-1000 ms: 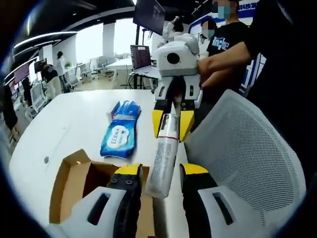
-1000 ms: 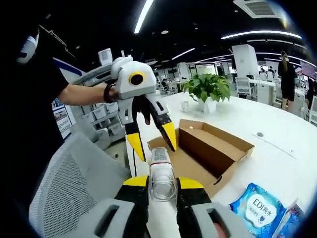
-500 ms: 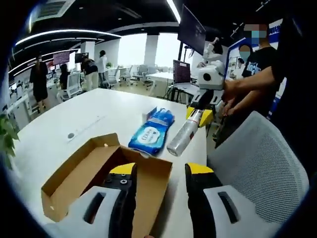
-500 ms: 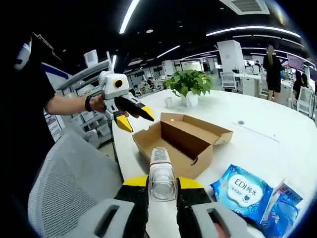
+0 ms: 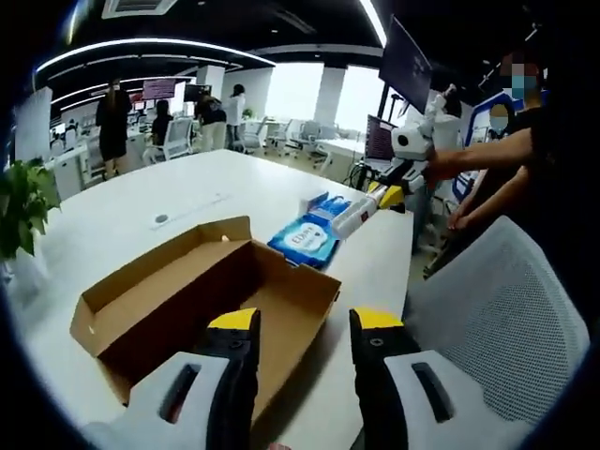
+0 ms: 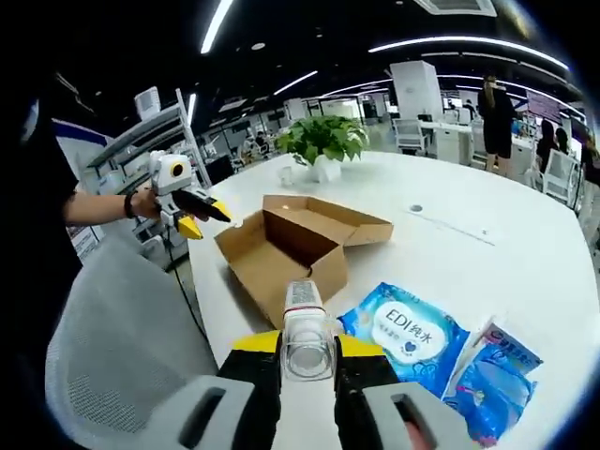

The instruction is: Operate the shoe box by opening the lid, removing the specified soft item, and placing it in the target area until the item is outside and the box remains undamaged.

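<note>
**Open shoe box on the white surface, tube held over the wipes**

Left gripper view: an open-plan office with ceiling light strips, desks and standing people lies behind a wide white surface (image 5: pixel 122 220). The left hand-held gripper (image 5: pixel 305 323) rises from the bottom with its yellow-tipped jaws spread and nothing between them. Just ahead of those jaws, slightly to their left, sits the brown cardboard shoe box (image 5: pixel 202 300), lid folded back and interior showing. Beyond the box, further ahead and a little right, a blue wipes pack (image 5: pixel 307 242) lies flat on the surface. The right hand-held gripper (image 5: pixel 389 195) comes in from the upper right, held by a person's hand, pinching a white tube (image 5: pixel 361 214) whose free end points down toward the wipes pack. A white mesh chair back (image 5: pixel 497 328) stands to the right of the left jaws.

Right gripper view: the same office, with a potted plant (image 6: pixel 319 145) at the far edge of the surface (image 6: pixel 469 253). The right hand-held gripper (image 6: pixel 307 345) is closed on the tube (image 6: pixel 306 328), which sticks straight forward between the jaws. Ahead of the tube's tip sits the open shoe box (image 6: pixel 286 248); just right of the jaws lies the wipes pack (image 6: pixel 408 333), and a second blue packet (image 6: pixel 492 380) lies further right. The left hand-held gripper (image 6: pixel 202 214) hangs ahead and to the left, near the box's left corner, its jaws apart. The mesh chair back (image 6: pixel 112 347) lies to the left.
</note>
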Demonstrator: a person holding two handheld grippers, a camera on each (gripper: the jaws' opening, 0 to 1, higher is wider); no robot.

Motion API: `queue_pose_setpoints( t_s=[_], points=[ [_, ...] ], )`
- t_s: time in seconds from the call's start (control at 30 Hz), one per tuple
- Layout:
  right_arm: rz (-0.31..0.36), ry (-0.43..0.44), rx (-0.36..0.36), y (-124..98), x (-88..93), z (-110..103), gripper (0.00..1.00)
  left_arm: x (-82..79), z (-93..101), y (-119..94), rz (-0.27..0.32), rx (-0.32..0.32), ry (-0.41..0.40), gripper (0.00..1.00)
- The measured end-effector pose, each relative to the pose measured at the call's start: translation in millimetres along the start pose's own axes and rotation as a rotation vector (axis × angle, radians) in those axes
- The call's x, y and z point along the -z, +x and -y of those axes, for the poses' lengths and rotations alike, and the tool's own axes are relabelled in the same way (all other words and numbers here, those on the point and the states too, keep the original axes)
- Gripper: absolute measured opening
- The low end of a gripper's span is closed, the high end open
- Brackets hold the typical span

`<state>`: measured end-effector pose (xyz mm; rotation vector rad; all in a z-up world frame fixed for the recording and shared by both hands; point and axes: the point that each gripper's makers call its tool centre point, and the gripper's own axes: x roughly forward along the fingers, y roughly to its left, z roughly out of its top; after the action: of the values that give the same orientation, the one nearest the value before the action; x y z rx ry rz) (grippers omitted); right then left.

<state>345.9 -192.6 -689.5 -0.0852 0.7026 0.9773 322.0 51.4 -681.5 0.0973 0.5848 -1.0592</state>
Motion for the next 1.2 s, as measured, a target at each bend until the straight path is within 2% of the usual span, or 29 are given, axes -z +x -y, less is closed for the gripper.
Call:
queue_pose_setpoints(
  t_s=[0.13,0.2,0.23,0.37,0.5,0.63,0.77,1.0,1.2],
  points=[
    [-0.042,-0.025,0.033,-4,-4.9,29,0.16,4.1,0.7,-3,0.000,-0.021,-0.018,0.38],
    [-0.058,-0.049,0.053,-6,-12.3,43,0.16,5.7,0.5,-5,0.002,-0.031,-0.028,0.39],
    [-0.065,-0.063,0.068,-6,-16.2,58,0.16,6.5,0.2,-5,0.002,-0.036,-0.032,0.39],
    [-0.098,-0.097,0.096,-5,-29.0,83,0.16,11.8,-2.5,-11,-0.006,-0.062,-0.047,0.38],
    [-0.155,-0.151,0.131,-3,-38.0,110,0.16,16.1,-4.9,-16,-0.012,-0.087,-0.059,0.38],
    [-0.245,-0.221,0.161,2,-40.1,133,0.16,19.1,-5.3,-20,-0.016,-0.106,-0.067,0.38],
    [-0.337,-0.304,0.169,9,-41.4,149,0.16,23.0,-5.4,-21,-0.026,-0.118,-0.073,0.38],
    [-0.476,-0.450,0.147,20,-38.7,164,0.16,27.7,-5.1,-20,-0.044,-0.125,-0.075,0.38],
    [-0.549,-0.502,0.131,28,-29.6,174,0.17,30.7,-6.6,-20,-0.058,-0.128,-0.074,0.38]
  ],
)
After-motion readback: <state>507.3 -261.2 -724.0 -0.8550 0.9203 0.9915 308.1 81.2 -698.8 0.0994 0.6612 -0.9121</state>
